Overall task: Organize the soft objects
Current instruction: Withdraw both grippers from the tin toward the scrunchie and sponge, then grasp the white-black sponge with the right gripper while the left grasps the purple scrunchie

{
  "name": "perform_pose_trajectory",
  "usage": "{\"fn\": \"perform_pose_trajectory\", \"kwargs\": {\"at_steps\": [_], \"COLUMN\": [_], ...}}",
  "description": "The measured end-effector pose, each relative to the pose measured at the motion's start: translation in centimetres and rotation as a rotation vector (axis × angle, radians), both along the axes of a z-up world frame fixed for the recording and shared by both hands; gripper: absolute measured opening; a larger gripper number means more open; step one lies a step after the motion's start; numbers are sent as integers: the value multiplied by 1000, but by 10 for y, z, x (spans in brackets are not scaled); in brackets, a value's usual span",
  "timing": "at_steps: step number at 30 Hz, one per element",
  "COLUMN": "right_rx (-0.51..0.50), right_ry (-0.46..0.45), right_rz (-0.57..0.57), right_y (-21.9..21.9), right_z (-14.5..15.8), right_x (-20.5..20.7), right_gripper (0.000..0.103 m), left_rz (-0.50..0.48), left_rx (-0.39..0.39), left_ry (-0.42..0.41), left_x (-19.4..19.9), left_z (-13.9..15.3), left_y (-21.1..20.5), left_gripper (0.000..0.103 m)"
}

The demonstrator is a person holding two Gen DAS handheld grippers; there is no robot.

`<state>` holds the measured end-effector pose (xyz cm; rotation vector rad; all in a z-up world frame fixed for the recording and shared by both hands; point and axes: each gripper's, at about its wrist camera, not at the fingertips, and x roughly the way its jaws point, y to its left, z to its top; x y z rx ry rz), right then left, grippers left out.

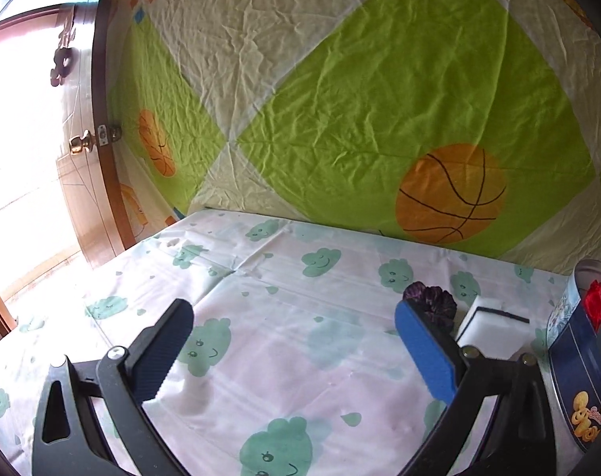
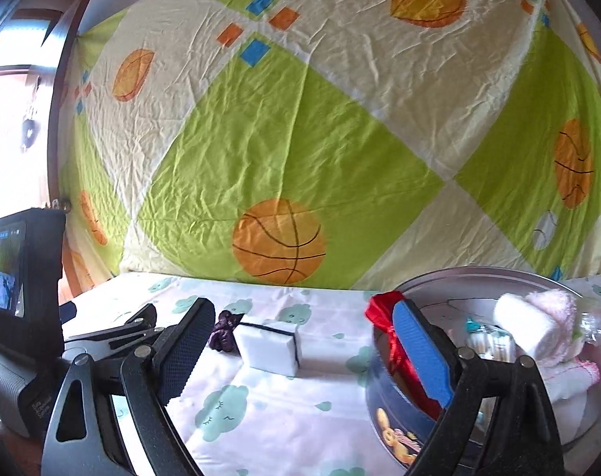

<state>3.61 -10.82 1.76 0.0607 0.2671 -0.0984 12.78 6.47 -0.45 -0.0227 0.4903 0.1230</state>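
Your left tongs point(image 1: 296, 341) stand wide apart with nothing between the pads, only bare cloud-print cloth on the desk point(image 1: 260, 277) below. In the left wrist view, the purple scrunchie point(image 1: 433, 301) sits lower right, half hidden behind the blue pad. Just right of it lies the white sponge point(image 1: 494, 329), its near corner cut off by the tong arm. The round tin point(image 1: 578, 361) is clipped by the right edge of the frame; only a scrap of red ribbon point(image 1: 596, 303) shows inside.

Your right tongs point(image 2: 304, 351) are also spread wide and hold nothing. In the right wrist view, the sponge point(image 2: 268, 343) lies centre frame between the pads but untouched, the scrunchie point(image 2: 223, 331) touching its left side. The tin point(image 2: 395, 408) fills the lower right; its blue pad overlaps the rim. Inside, a rolled white towel point(image 2: 526, 329) over pink cloth; smaller contents beneath are too blurred to name. A screen device point(image 2: 14, 273) is cut off at the left edge.
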Motion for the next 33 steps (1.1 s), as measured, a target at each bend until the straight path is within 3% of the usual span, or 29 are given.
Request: {"fn": "perform_pose_trajectory", "kwargs": {"at_steps": [8, 12, 17, 21, 23, 24, 25, 33], "right_rx": [-69, -72, -98, -169, -219, -239, -232, -244], "right_ry": [156, 261, 317, 403, 442, 463, 482, 435], "right_rz": [133, 179, 177, 211, 199, 190, 201, 188], "right_y": [21, 23, 18, 23, 25, 24, 23, 25], "right_z": [-13, -23, -29, -40, -45, -48, -50, -42], "right_x": [62, 90, 110, 125, 131, 134, 136, 113], "right_gripper": [92, 92, 92, 91, 76, 63, 58, 44], "left_rz": [119, 124, 107, 101, 102, 103, 104, 84], "left_rx": [6, -8, 18, 17, 14, 12, 11, 2], "left_ry": [57, 78, 83, 83, 90, 91, 92, 101], "left_x": [17, 19, 20, 19, 19, 20, 20, 21], "left_z": [-6, -9, -8, -7, -7, -7, -8, -9], "left_y": [27, 32, 25, 25, 26, 26, 26, 25], "left_gripper": [103, 103, 103, 103, 103, 103, 103, 103]}}
